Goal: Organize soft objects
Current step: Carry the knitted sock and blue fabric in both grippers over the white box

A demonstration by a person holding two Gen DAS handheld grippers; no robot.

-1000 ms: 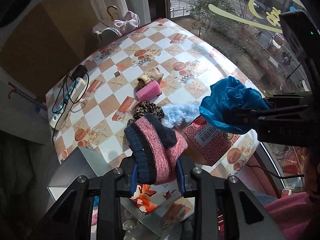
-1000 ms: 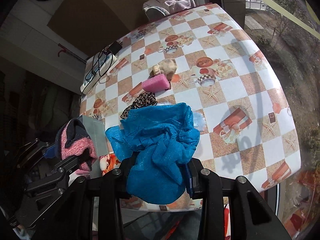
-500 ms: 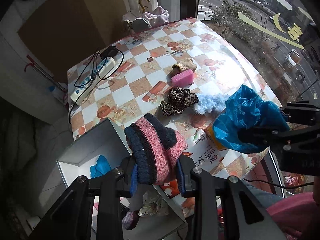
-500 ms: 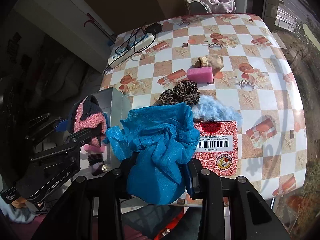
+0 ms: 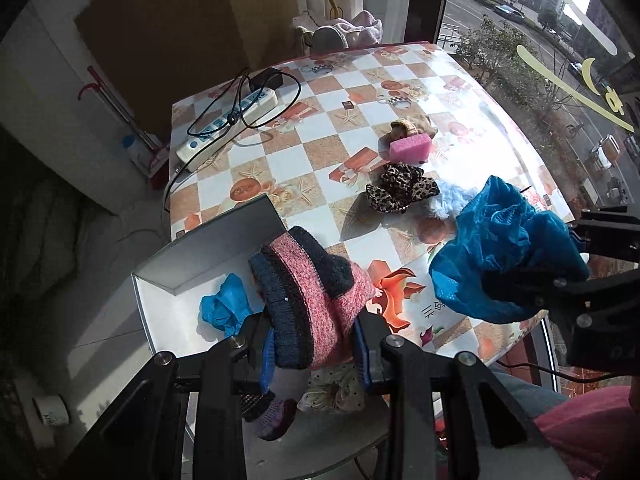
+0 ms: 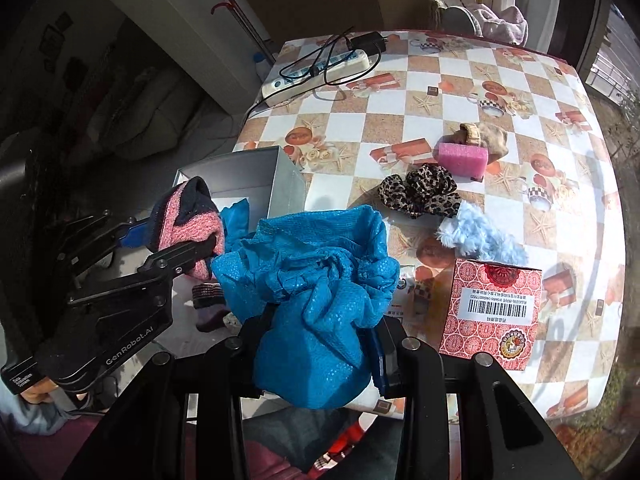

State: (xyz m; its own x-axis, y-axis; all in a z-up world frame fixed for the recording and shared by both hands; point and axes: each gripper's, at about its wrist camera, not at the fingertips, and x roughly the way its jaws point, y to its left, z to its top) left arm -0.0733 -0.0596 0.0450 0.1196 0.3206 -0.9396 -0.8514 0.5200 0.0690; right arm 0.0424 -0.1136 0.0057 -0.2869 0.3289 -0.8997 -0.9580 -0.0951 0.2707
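My left gripper [image 5: 314, 354] is shut on a pink and navy knit sock [image 5: 308, 296] and holds it above the open grey box [image 5: 216, 256] at the table's left edge. The box holds a blue cloth [image 5: 224, 306] and other soft items. My right gripper [image 6: 320, 344] is shut on a crumpled blue mesh cloth [image 6: 316, 280], held above the table's near edge, right of the box [image 6: 240, 176]. On the checked table [image 6: 460, 72] lie a leopard scrunchie [image 6: 420, 194], a pink sponge [image 6: 462, 158], a tan sock [image 6: 486, 136] and a light blue fluffy piece [image 6: 478, 236].
A red patterned carton [image 6: 494, 316] stands near the table's front right. A white power strip [image 6: 316, 72] with black cables lies at the far left corner. Pink cloth and a hanger [image 6: 500, 20] sit behind the table. A window is on the right.
Both grippers have swung left with their loads. The knit sock now hangs over the open grey box, and the blue mesh cloth has moved closer to the box.
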